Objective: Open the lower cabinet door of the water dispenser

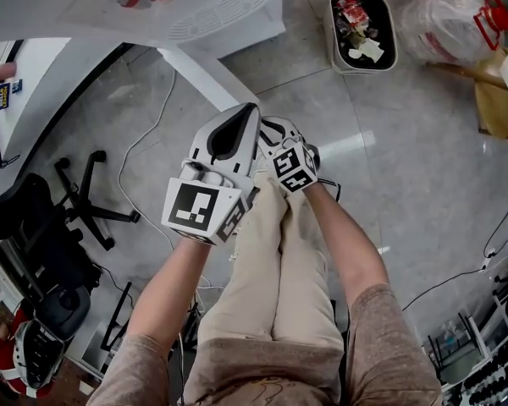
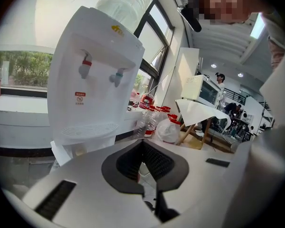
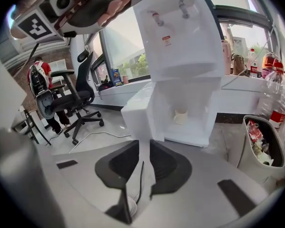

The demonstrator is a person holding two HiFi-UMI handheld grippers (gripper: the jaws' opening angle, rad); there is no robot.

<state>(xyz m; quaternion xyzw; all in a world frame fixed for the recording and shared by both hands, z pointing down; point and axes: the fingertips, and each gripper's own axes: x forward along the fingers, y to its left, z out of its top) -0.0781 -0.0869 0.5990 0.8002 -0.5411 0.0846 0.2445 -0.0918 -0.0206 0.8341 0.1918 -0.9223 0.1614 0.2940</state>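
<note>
Dispenser: white water dispenser point(image 3: 180, 37) stands by the window ledge with a bottle on top. It is ahead of both grippers and well apart from them.
Door: lower cabinet door point(image 3: 137, 118) stands swung wide to the left in the right gripper view. The cabinet inside is bare to view, with a cup point(image 3: 180, 117) on its floor.
Progress: opening looks done. By my reading nothing is left but to draw off, or to swing the door a little wider if full travel is wanted.
Left gripper: left gripper point(image 2: 142, 142) has its jaws together at the tips, with nothing between them.
Right gripper: right gripper point(image 3: 143, 145) has its jaws a narrow slot apart and holds nothing. The door lines up beyond the gap but is not touched.
Edges: door's free edge juts out over the floor toward the person. A trash bin point(image 3: 249, 163) sits near the dispenser on the right, with water bottles point(image 3: 275, 94) behind it.
Room: open floor lies between the grippers and the door. An office chair point(image 3: 73, 99) and a floor cable point(image 3: 92, 136) crowd the left.
</note>
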